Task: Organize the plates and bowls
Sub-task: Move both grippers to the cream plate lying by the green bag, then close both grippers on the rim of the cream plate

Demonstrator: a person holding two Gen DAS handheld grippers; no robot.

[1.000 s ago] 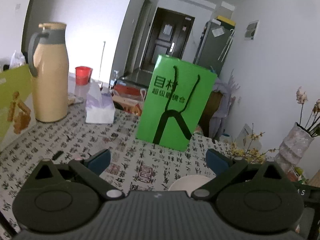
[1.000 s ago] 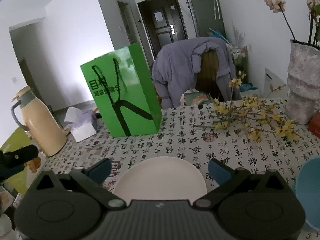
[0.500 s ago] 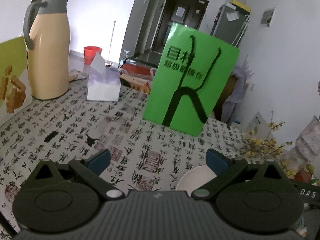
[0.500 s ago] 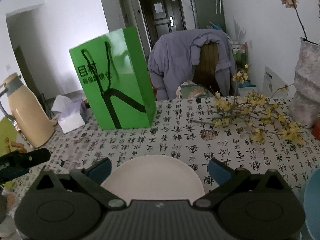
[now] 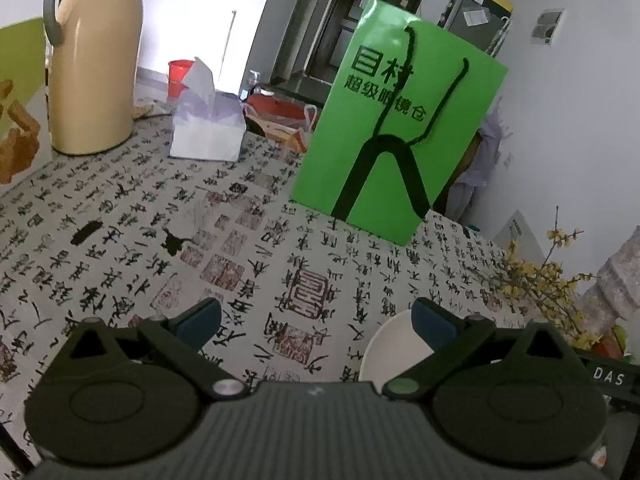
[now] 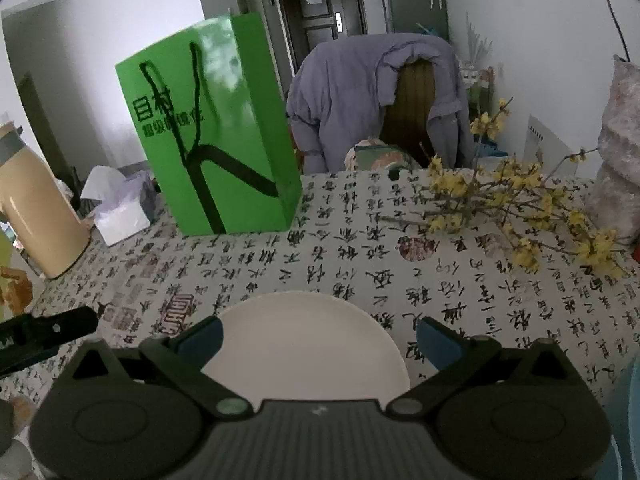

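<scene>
Covering the whole table [image 6: 460,292] is a cloth printed with black calligraphy and red seal stamps, and I am reading it as thin and smooth, so a plate should slide on it easily. Standing upright toward the far side is the green paper bag [image 6: 216,148], stiff and glossy with dark cord handles hanging down its face; it is blocking nothing I need. Draped over a chair beyond the table is a soft purple jacket [image 6: 360,100]. To the left, a tall cream jug [image 5: 94,64] with a grey handle is sitting upright, hard and smooth, and just beside it a tissue pack [image 5: 208,128] is slumping with one sheet pulled up. On the right, a spray of yellow blossoms [image 6: 516,208] is lying across the cloth, thin and twiggy, near a rough pale vase [image 6: 618,152].

The white plate [image 6: 308,340] is lying flat directly under my right gripper [image 6: 320,338], round, matte and shallow-rimmed, probably ceramic. I am holding that claw spread wide with the blue pads either side of the plate's near half, gripping nothing, which I judge is the stance for coming down on the rim. A curved blue edge, perhaps a bowl [image 6: 628,420], is showing at the far right.

My left gripper [image 5: 316,322] is also gaping wide and empty, hovering over bare cloth with the plate [image 5: 388,344] just beside its right pad, likely waiting out of the way.
</scene>
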